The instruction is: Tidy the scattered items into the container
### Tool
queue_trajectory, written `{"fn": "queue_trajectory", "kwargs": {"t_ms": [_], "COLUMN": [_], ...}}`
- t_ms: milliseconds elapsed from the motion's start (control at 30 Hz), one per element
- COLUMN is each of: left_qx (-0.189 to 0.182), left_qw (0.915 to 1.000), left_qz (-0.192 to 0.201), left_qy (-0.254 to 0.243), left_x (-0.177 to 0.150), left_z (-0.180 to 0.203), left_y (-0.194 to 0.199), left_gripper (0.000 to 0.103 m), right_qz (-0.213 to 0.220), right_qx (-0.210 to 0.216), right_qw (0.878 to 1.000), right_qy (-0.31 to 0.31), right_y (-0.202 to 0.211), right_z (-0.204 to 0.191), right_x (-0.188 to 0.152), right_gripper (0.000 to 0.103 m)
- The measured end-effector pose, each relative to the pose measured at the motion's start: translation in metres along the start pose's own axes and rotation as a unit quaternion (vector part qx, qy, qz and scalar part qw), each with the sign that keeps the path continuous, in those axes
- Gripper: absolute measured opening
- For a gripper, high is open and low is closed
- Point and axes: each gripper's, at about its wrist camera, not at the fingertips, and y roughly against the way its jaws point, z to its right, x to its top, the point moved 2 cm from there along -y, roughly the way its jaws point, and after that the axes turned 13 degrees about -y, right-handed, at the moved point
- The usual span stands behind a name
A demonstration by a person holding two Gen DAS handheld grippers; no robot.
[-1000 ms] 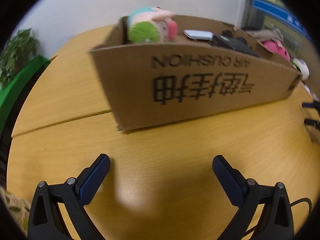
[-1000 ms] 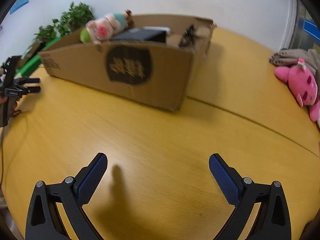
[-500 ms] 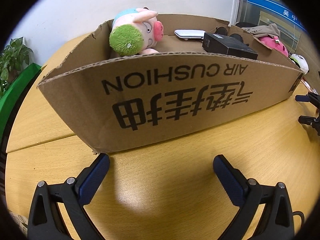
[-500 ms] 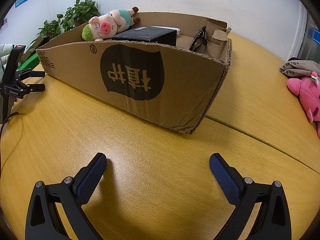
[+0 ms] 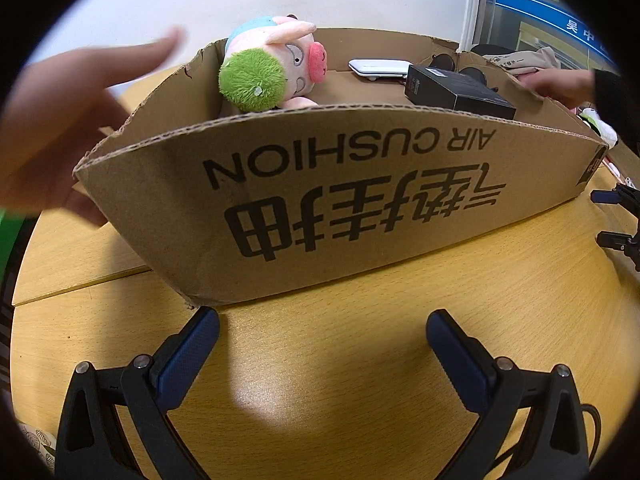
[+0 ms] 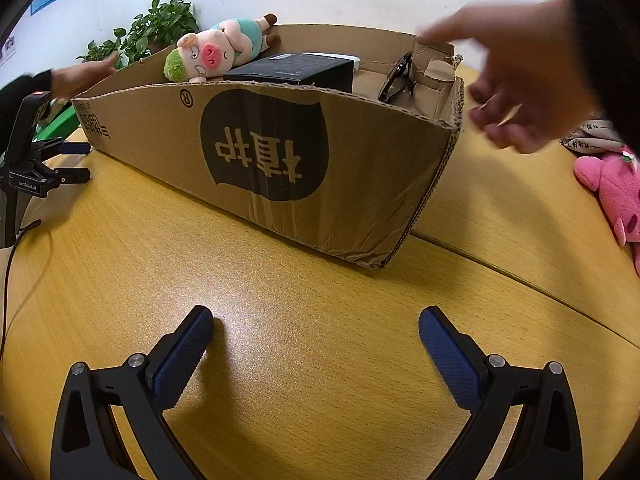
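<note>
A long cardboard box (image 5: 360,184) stands on the wooden table just ahead of my left gripper (image 5: 320,320), which is open and empty, low over the tabletop. Inside the box lie a pig plush with green hair (image 5: 276,72), a white flat device (image 5: 378,67), a black carton (image 5: 456,90) and dark sunglasses (image 6: 398,80). My right gripper (image 6: 316,316) is open and empty, facing the cardboard box (image 6: 280,152) at its other end. A bare hand (image 5: 64,128) is at the box's left end and another hand (image 6: 520,92) at its right end.
A pink plush toy (image 6: 612,192) lies on the table right of the box, with a folded cloth (image 6: 592,136) behind it. A leafy plant (image 6: 156,28) stands by the wall. The left gripper (image 6: 72,162) shows at the right wrist view's left edge, trailing a cable.
Two bare hands have come into view, one at each end of the box. Both grippers have edged nearer the box and stay open.
</note>
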Motion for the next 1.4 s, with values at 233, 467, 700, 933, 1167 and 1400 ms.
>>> {"fn": "queue_trajectory", "kwargs": {"t_ms": [233, 467, 700, 933, 1167, 1400], "left_qx": [0.000, 0.000, 0.000, -0.005, -0.004, -0.005], "left_qw": [1.0000, 1.0000, 1.0000, 1.0000, 1.0000, 1.0000], "left_qz": [0.000, 0.000, 0.000, 0.001, 0.002, 0.001], "left_qy": [0.000, 0.000, -0.001, -0.006, -0.006, -0.007], "left_x": [0.002, 0.002, 0.002, -0.001, 0.002, 0.004], "left_z": [0.001, 0.001, 0.001, 0.003, 0.001, 0.000], "left_y": [-0.002, -0.002, -0.002, 0.005, 0.013, 0.021], "left_gripper": [0.103, 0.103, 0.103, 0.103, 0.103, 0.103], "right_qz": [0.001, 0.001, 0.000, 0.001, 0.000, 0.000], "right_qx": [-0.001, 0.000, 0.001, 0.002, 0.003, 0.003], "right_qw": [1.000, 1.000, 1.000, 1.000, 1.000, 1.000], "right_qy": [0.000, 0.001, 0.003, 0.004, 0.006, 0.006], "right_y": [-0.004, -0.004, -0.004, -0.004, -0.004, -0.003], "right_z": [-0.005, -0.004, -0.004, -0.004, -0.004, -0.004], "right_x": [0.000, 0.000, 0.000, 0.000, -0.001, -0.004], "right_gripper": [0.103, 0.103, 0.103, 0.103, 0.103, 0.103]}}
